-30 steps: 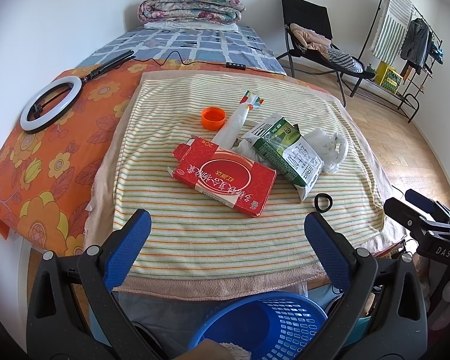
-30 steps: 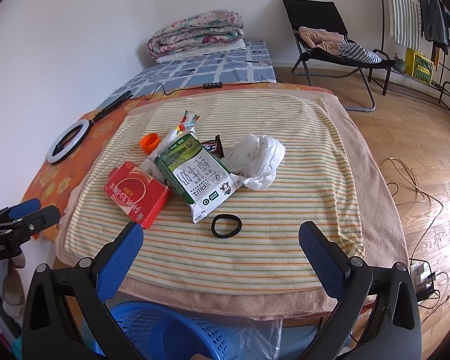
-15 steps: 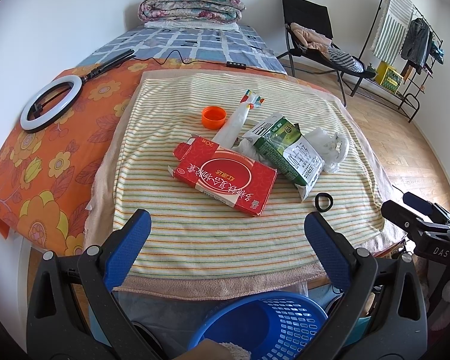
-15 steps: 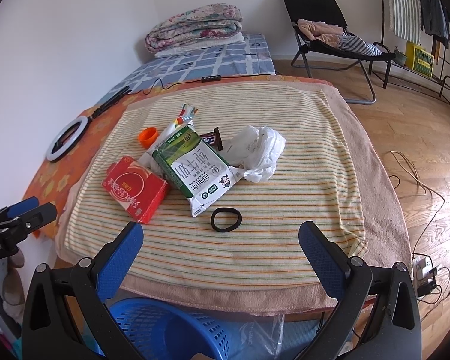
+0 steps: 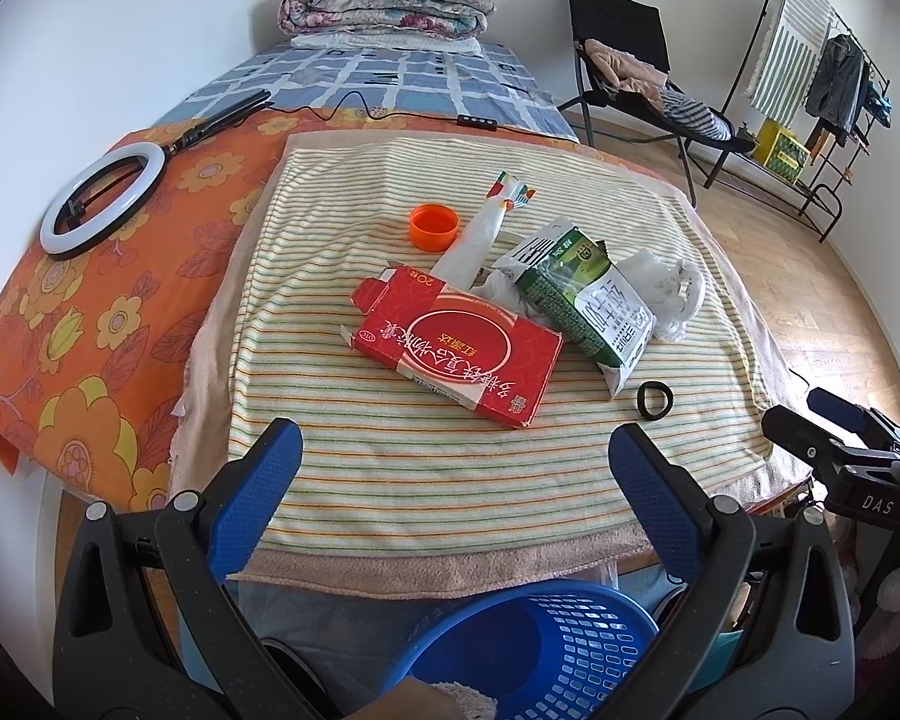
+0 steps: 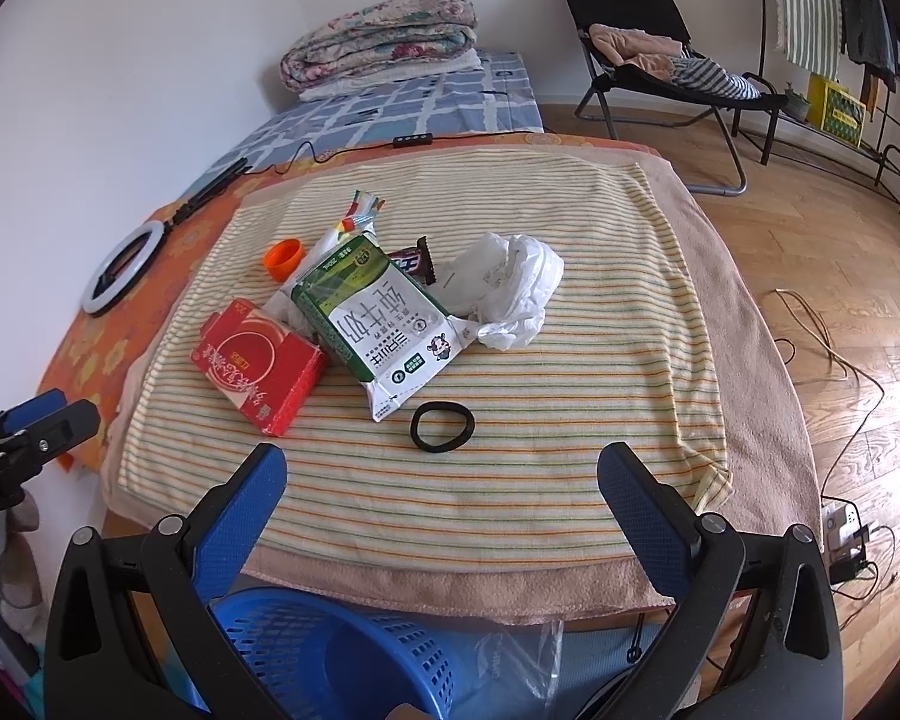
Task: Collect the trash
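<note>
Red box point(image 5: 457, 353) lies long axis near-right to far-left; your left gripper point(image 5: 453, 468) and right gripper point(image 6: 441, 486) gape wide, the right one now nearer.

My left tongs point(image 5: 450, 462) are showing black plastic arms with silver screws at the joints and textured blue pads point(image 5: 258, 489); my right tongs point(image 6: 441, 492) are looking the same, and their side is bearing white "DAS" lettering in the left view
</note>
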A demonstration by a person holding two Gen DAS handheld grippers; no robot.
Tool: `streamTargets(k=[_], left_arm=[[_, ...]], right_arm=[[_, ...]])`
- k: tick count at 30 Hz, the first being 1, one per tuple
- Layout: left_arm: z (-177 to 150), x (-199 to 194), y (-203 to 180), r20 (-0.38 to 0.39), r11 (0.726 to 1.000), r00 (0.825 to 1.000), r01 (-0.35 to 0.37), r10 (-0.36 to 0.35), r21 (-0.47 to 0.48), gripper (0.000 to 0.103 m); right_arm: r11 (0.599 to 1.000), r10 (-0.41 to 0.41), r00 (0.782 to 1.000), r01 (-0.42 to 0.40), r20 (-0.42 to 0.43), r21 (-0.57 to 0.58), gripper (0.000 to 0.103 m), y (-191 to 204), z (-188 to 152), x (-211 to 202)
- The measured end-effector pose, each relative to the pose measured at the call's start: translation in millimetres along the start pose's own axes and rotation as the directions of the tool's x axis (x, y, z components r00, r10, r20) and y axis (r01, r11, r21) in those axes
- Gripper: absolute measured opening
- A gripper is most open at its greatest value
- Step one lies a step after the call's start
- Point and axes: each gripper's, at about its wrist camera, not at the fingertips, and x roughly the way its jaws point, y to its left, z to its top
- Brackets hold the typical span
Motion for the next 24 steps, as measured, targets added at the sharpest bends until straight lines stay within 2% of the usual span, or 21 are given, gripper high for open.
streamTargets(k=[6, 12, 20, 24], left_arm=[[2, 8, 8, -0.014, 1.0, 1.0, -0.023, 0.023, -0.007, 0.103], [7, 15, 17, -0.026, 0.999, 0.999, -0.038, 0.037, -0.022, 0.103], [6, 29, 26, -0.081, 0.998, 0.996, 0.015, -0.02, -0.062, 0.103], [7, 32, 28, -0.086, 0.997, 0.996, 0.012, -0.019, -0.073, 0.103]], right_arm=[[0.999, 0.018, 1.0, -0.018, 0.02, -0.039, 0.103, 3, -2, 1], [0.996, 0.076, 0.995, -0.072, 0.058, -0.056, 0.103, 2, -2, -1], [0.995, 0.071, 0.995, -0.065, 0.075, -0.078, 0.103, 1, -1, -1], [0.993, 0.088, 0.995, -0.084, 0.051, -0.081, 0.103, 1, 0, 2]])
